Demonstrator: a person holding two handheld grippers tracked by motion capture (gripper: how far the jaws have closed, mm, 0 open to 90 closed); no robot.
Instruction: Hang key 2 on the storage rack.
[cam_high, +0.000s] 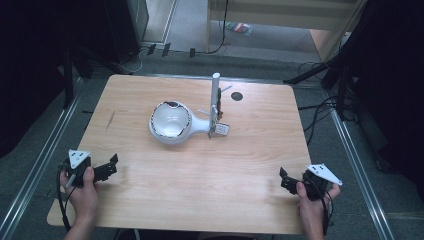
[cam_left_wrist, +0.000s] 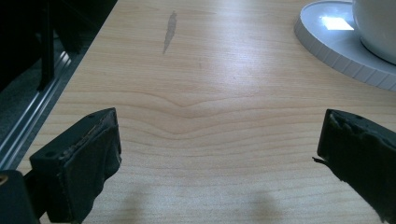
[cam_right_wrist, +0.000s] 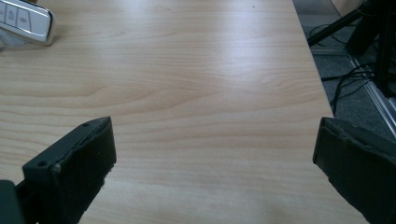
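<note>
A white bowl-shaped object (cam_high: 171, 121) sits at the middle of the wooden table (cam_high: 200, 175), joined to an upright white post (cam_high: 215, 95). A white car key fob (cam_high: 220, 130) lies at the foot of the post. My left gripper (cam_high: 111, 166) rests near the front left edge, held in a hand, jaws wide apart and empty. My right gripper (cam_high: 284, 180) rests near the front right edge, also open and empty. The left gripper (cam_left_wrist: 219, 126) faces bare wood, with a white ribbed disc (cam_left_wrist: 336, 46) far right. Beyond the right gripper (cam_right_wrist: 215, 128) lies the key fob (cam_right_wrist: 25, 23).
A dark round hole (cam_high: 236, 96) marks the table's far side. Metal rails (cam_high: 35, 170) run along both sides of the table. Cables and stand legs (cam_high: 320, 107) lie on the floor to the right. A dark smear (cam_left_wrist: 169, 30) marks the wood at the left.
</note>
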